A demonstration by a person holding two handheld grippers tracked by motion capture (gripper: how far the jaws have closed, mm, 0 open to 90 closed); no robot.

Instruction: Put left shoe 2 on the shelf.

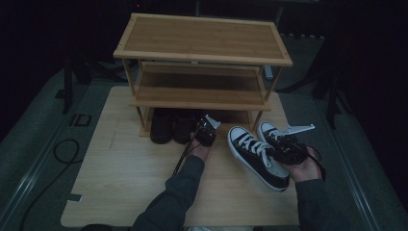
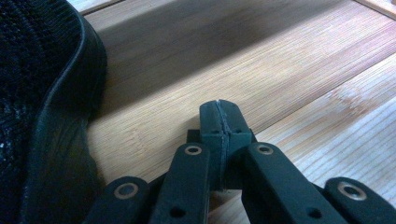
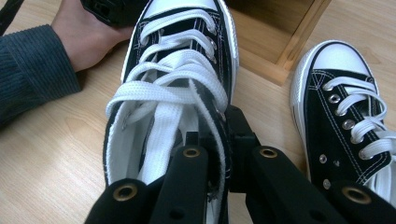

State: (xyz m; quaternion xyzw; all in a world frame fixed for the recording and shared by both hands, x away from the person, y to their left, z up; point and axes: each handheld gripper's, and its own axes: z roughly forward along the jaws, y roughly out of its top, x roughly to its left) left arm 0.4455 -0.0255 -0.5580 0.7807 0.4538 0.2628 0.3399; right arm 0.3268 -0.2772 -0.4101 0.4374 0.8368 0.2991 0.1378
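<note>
A black high-top sneaker with white laces (image 1: 257, 156) (image 3: 177, 70) lies in front of the bamboo shoe rack (image 1: 202, 55). My right gripper (image 1: 284, 150) (image 3: 219, 135) is shut on its upper side wall, one jaw inside the shoe and one outside. Its twin sneaker (image 1: 268, 132) (image 3: 345, 107) stands just beyond, by the rack's right leg. At the rack's lowest shelf (image 2: 280, 70), my left gripper (image 1: 208, 131) (image 2: 220, 116) is shut with nothing between its jaws. It sits right of a black shoe (image 2: 42, 93).
Two dark shoes (image 1: 168, 127) stand on the lowest shelf at the left. The rack rests on a pale wooden board (image 1: 120, 183) over grey floor. A black cable (image 1: 62, 151) loops on the floor to the left. The rack's leg (image 3: 299, 42) rises between the two sneakers.
</note>
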